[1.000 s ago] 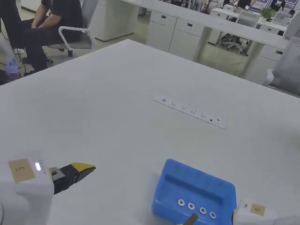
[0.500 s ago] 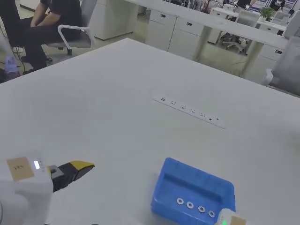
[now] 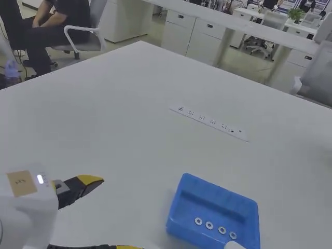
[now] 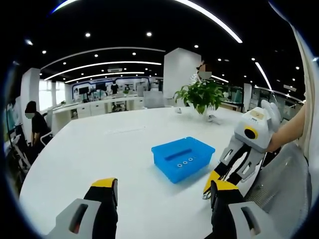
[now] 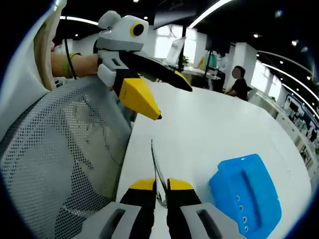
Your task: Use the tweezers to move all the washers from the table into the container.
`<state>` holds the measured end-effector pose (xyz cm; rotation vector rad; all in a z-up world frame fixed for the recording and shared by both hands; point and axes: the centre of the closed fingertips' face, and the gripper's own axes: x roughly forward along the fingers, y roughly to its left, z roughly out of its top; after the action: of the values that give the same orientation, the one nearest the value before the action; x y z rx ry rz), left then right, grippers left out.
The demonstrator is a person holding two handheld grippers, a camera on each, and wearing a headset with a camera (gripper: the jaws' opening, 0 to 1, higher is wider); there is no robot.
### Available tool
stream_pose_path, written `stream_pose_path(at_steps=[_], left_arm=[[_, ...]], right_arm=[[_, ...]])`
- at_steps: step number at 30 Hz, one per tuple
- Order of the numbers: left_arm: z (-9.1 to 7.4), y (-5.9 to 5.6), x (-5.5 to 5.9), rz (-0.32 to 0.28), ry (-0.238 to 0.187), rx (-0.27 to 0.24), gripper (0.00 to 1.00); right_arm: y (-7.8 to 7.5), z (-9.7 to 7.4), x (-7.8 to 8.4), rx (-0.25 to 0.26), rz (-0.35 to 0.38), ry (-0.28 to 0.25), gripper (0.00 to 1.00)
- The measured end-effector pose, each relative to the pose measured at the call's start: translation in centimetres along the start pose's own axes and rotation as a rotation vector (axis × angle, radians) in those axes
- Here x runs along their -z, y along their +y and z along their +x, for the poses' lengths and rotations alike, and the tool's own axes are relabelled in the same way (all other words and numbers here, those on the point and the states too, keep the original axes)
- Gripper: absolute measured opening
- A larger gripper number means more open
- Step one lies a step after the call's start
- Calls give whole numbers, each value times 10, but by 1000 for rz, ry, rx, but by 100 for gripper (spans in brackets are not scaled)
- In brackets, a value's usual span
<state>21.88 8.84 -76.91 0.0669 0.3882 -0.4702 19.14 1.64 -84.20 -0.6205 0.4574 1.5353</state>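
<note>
The blue container (image 3: 212,215) stands on the white table (image 3: 129,104) near its front edge, with several washers (image 3: 215,226) in a row inside. My left gripper (image 3: 111,215) is to its left, open wide and empty, one yellow-tipped jaw well above the other. In the left gripper view the container (image 4: 182,158) lies ahead of my left gripper (image 4: 162,191), and my right gripper (image 4: 214,181) is at the right. My right gripper (image 5: 160,188) is shut on thin metal tweezers (image 5: 156,167) that point along the table edge. The container (image 5: 246,196) lies to their right, the left gripper (image 5: 134,74) above.
A white power strip (image 3: 210,122) lies across the middle of the table. A person sits on an office chair (image 3: 78,39) beyond the far left corner. A grey mesh chair back (image 5: 75,149) is close to my right gripper. White desks and cabinets (image 3: 207,36) stand behind.
My right gripper has drawn back from the container's near edge and left the bottom of the head view. The left gripper has stayed about where it was.
</note>
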Motion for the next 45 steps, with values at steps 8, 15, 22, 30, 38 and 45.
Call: stream_pose_path(at_steps=[8,15,22,30,38,45], left_arm=[[-1,1,0,-4,0,-6,77],[0,-1,1,4,7,1,77],[1,0,1,1,6,0,77],[1,2,0,-1,1,-4,77],[1,1,1,6,5,3,77],[1,1,1,4,4,2,77]], right_arm=[[-18,-10,0,75,329,-105,1],[-25,-16,2,84,424,-151,3],[-24,-10,0,74,439,-182,4],[-12,-10,5,64,357,-178,4],[0,-10,5,66,184,-127,4],[2,-2,0,58,74,-83,3]])
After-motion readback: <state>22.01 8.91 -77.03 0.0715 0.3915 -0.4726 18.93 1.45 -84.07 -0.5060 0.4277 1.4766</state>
